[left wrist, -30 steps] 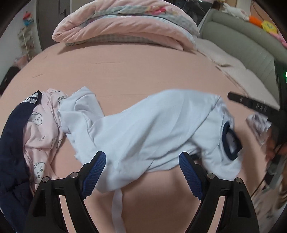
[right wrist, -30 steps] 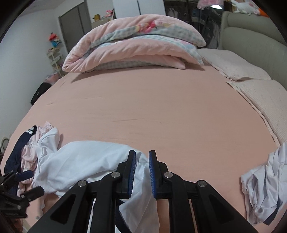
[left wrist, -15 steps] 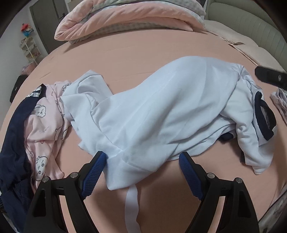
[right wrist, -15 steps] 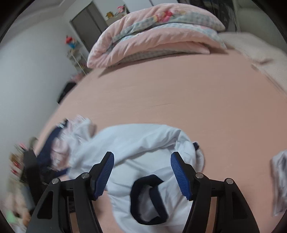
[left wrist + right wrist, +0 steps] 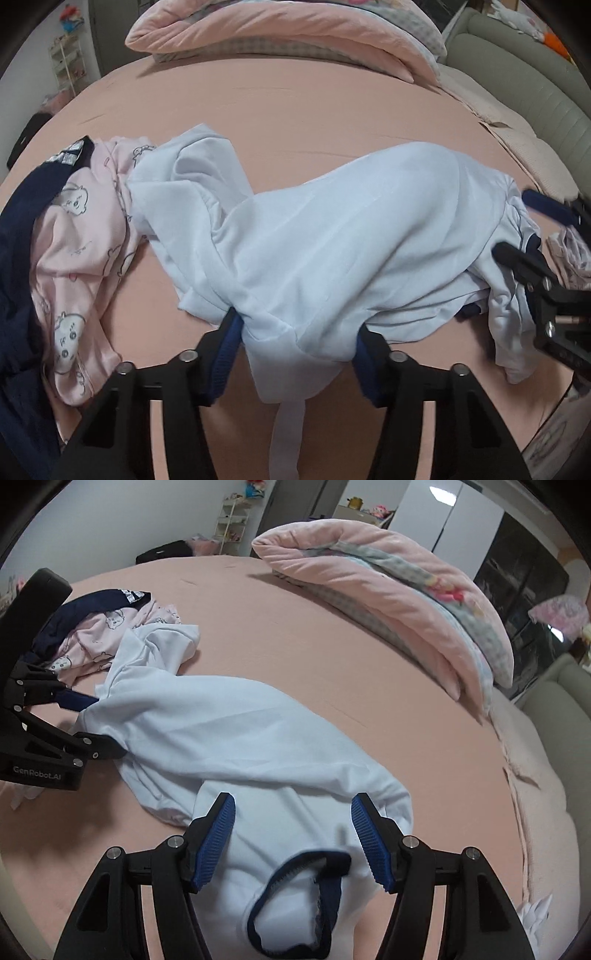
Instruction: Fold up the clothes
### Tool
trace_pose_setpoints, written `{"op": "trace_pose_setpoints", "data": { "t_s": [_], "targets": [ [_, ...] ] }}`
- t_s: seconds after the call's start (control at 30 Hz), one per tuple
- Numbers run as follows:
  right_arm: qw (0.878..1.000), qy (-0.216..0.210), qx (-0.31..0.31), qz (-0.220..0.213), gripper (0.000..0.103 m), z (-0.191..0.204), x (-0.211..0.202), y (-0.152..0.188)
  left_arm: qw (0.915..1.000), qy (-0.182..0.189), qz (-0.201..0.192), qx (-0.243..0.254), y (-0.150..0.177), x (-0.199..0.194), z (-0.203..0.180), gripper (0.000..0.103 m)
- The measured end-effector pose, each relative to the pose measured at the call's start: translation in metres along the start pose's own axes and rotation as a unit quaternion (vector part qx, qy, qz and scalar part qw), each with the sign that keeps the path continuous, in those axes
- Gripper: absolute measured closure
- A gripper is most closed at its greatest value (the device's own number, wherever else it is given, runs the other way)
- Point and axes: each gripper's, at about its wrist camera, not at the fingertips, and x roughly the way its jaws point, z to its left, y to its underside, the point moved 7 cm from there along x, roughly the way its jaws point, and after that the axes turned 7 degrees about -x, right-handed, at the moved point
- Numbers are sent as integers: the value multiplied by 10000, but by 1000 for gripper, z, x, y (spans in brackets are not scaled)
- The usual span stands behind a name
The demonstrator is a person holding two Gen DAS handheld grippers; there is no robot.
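- The bed (image 5: 332,110) fills both of your views, its pink sheet bare and flat from the garment up to the folded quilt (image 5: 295,40) at the far side, so that is where your open room is. A padded headboard (image 5: 524,85) and a pale cover strip run along one edge.
- The light blue top (image 5: 351,229) lies crumpled across the middle of the sheet, stretched between your two grippers, with one sleeve flopped over toward the clothes pile.
- That pile sits at the sheet's near-left edge in your left view: a pink printed garment (image 5: 85,240) touching the blue top's sleeve, and a navy garment (image 5: 22,229) beside it, right at the bed's edge.
- Your left gripper (image 5: 295,347) has its jaws at a middling width and they have just been closing in. The hem end of the top is bunched between them and the cloth touches both pads; from the right view the fingers (image 5: 79,701) meet the fabric at its edge. A white strip of cloth hangs down below the hem.
- Your right gripper (image 5: 295,838) stands with jaws fairly wide, apart from the cloth, after opening. The top's collar end lies between and under them.
- The navy-trimmed neckline (image 5: 295,897) sits just short of the pads, nearer to you, not pinched.
- A small white crumpled cloth (image 5: 532,915) lies at the right edge, well apart.
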Motion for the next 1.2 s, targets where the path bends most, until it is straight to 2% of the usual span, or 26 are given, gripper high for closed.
{"op": "trace_pose_setpoints", "data": {
  "t_s": [0.1,0.2,0.37,0.47,0.6,0.7,0.73,0.83,0.87,0.9,0.97,1.0,1.1,1.2],
  "targets": [
    [9997,122,-224,-23,38,-1,10,-11,9995,-87,-88,302,-2,-2,-6,63],
    [9987,51,-500,0,38,10,17,-20,9987,-127,-198,460,-3,-7,-11,70],
    [9928,-439,-1104,-144,38,41,18,-32,9980,161,-319,517,-4,-9,-7,82],
    [9859,-582,-1551,-226,38,58,16,-37,9970,324,-410,571,-8,-15,-1,84],
    [9793,-225,-2001,-206,38,66,26,-47,9949,369,-604,716,1,-32,-7,84],
    [9778,-157,-2084,-130,38,67,36,-55,9946,378,-652,710,-1,-38,-7,84],
    [9779,-155,-2085,-101,38,68,38,-57,9948,404,-649,678,-13,-30,5,84],
    [9796,-287,-1990,-21,40,70,41,-60,9948,498,-695,561,-23,-32,3,84],
    [9804,-347,-1937,-7,51,70,41,-61,9945,567,-706,533,-25,-34,2,84],
    [9816,-353,-1879,24,69,69,42,-61,9942,596,-718,534,-26,-37,2,84],
    [9839,-334,-1754,111,88,66,43,-60,9936,654,-744,538,-28,-42,2,84],
    [9852,-390,-1663,134,92,63,42,-61,9936,612,-751,586,-30,-42,0,84],
    [9885,-645,-1362,154,96,59,39,-65,9934,491,-753,707,-34,-40,-1,85],
    [9915,-797,-1025,46,97,48,27,-72,9931,606,-775,644,-39,-44,-3,85]
  ]
}}
